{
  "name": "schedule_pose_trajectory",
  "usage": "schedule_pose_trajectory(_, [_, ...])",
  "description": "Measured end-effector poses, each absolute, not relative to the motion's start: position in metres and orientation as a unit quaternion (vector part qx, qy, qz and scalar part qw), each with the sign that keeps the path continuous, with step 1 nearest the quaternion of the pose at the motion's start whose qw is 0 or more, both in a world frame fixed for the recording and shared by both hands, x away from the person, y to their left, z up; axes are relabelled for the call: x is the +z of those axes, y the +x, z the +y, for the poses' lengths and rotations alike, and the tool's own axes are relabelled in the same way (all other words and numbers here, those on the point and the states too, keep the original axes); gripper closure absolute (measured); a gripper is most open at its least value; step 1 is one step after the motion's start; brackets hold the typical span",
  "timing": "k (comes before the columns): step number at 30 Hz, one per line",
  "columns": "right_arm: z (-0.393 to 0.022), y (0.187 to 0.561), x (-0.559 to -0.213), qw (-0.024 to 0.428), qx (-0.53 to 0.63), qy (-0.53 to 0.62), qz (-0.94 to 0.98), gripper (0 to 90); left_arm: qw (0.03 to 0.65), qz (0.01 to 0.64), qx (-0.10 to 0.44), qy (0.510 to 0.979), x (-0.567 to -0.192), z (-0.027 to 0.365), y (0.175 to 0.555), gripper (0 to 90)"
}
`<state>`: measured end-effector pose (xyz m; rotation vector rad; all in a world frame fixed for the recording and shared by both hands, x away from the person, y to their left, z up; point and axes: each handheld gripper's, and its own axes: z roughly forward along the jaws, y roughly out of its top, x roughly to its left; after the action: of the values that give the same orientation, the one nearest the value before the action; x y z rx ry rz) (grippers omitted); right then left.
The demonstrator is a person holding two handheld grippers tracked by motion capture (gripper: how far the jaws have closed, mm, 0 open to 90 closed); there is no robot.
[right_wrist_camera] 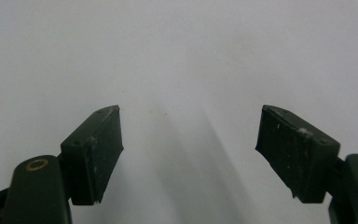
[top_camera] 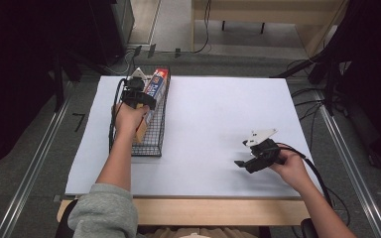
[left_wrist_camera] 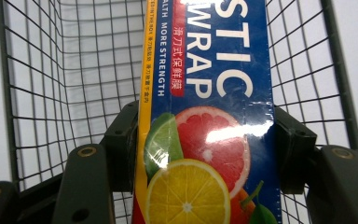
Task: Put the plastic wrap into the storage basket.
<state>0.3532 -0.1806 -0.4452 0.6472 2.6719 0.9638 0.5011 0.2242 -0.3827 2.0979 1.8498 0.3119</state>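
The table (top_camera: 203,148), under a white sheet, spreads across the middle of the high view, with grey floor and metal rails on both sides. At about ten o'clock on the sheet stands a black wire basket (top_camera: 151,144), long and narrow, running from the far edge toward the person.

Inside the basket lies the box (top_camera: 157,82) of plastic wrap (blue, with a red end and citrus fruit printed on it), its far end at the basket's far wall. In the left gripper view the box (left_wrist_camera: 209,140) runs straight up between the wire walls of the basket (left_wrist_camera: 46,84), lettering reading upward.

The left gripper (top_camera: 138,99) sits over the basket, its black jaws clamped on the box from both sides, pads pressed flat against its two long faces; the same grip shows close up in the left gripper (left_wrist_camera: 205,149) view.

The right gripper (top_camera: 243,159) rests low at about four o'clock, well apart from the basket, pointing toward nine o'clock. Its jaws stand wide with nothing between them, bare white sheet beyond the right gripper (right_wrist_camera: 189,140)
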Motion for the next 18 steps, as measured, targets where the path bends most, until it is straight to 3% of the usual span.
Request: schedule_pose_trajectory(18, [-0.181,0.354,-0.446,0.112,0.328,0.219,0.912,23.4,0.157,0.634,0.091,0.752,-0.389,0.209,0.499,35.8])
